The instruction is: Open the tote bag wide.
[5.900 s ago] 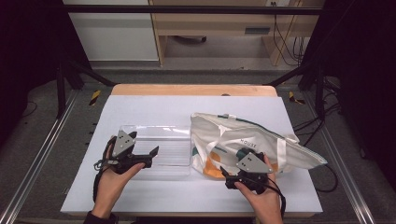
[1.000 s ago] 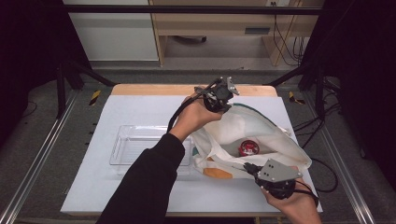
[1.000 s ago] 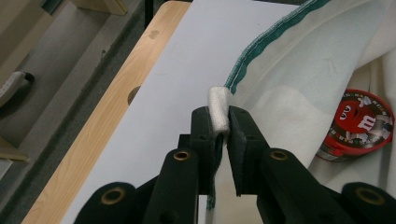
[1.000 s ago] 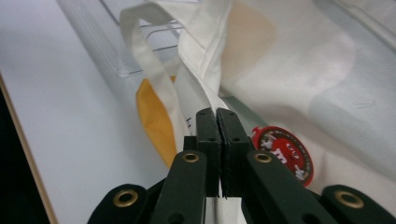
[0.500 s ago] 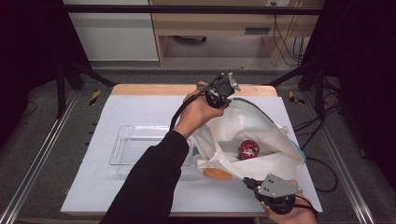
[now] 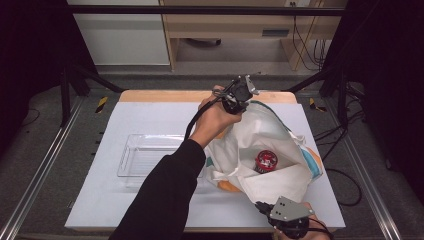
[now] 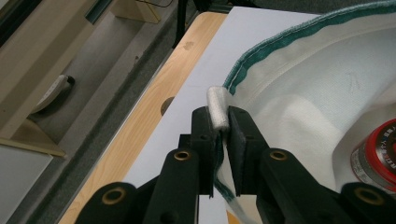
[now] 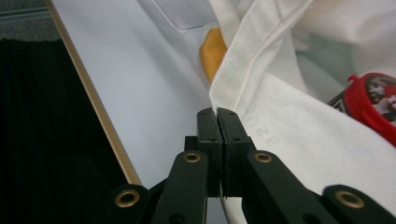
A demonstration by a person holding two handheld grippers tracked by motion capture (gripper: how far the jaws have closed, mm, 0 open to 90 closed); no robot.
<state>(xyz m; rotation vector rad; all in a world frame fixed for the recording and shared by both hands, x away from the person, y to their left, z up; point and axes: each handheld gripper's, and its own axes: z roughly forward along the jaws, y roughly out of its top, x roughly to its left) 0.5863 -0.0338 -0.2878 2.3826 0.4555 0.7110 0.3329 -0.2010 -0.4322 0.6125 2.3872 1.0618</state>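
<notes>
1. Tote bag [image 6: 270, 145] of white cloth lies on the right half of the white table [image 6: 150, 115], its mouth stretched open between our two tools.
2. Nearest us, our right gripper [image 6: 265, 206] sits at the table's front edge, its jaws pinched together on the bag's near hem [image 8: 233, 88].
3. Inside the opened mouth we see a red-lidded can [image 6: 266, 160] resting on the cloth, free of both tools.
4. To the left, a clear plastic tray [image 6: 145, 157] lies just beside the bag; we see nothing inside it.
5. Farthest off, our left gripper [image 6: 235, 102] is clamped on the green-trimmed far rim [image 7: 219, 109] and holds it up.
6. We judge the opening done; taking out the contents is left.
7. An orange patch [image 8: 212, 51] near the fold is hard to identify, and folds hide the bag's depths.
</notes>
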